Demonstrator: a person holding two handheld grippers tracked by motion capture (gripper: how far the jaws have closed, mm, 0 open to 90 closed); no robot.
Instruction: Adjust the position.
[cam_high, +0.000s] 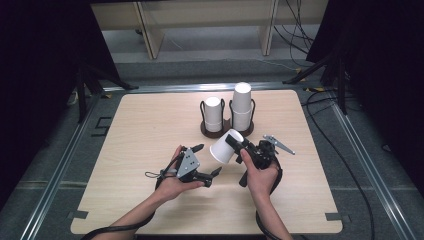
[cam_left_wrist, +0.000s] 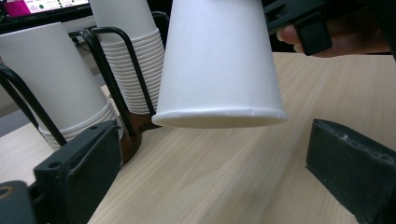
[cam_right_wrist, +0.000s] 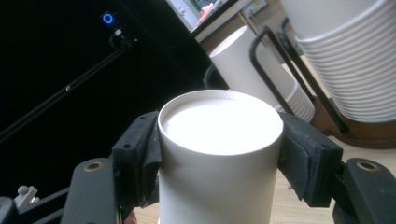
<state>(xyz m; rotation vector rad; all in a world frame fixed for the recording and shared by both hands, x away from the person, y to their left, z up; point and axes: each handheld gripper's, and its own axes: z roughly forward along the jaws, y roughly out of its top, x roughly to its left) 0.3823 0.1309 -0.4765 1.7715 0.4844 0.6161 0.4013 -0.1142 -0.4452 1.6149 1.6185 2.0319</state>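
Observation:
A single white paper cup (cam_high: 224, 146) hangs tilted above the middle of the wooden table (cam_high: 145, 125). My right gripper (cam_high: 236, 143) is shut on its closed bottom end. In the right gripper view the pads (cam_right_wrist: 299, 154) press both sides of the cup (cam_right_wrist: 219, 158) just under its base. The cup's open rim (cam_left_wrist: 219, 116) points toward my left gripper (cam_high: 209, 160), which is open just left of it. Its jaws stand wide apart below the rim, with nothing between them (cam_left_wrist: 212, 144). Behind stands a dark wire rack (cam_high: 227, 129) with a short cup stack (cam_high: 213, 114) and a taller one (cam_high: 242, 104).
The rack sits at the table's far middle, close behind the held cup. Black drapes hang on both sides. Cables run along the floor at the right (cam_high: 345, 165). Pale wooden furniture legs (cam_high: 152, 35) stand beyond the table's far edge.

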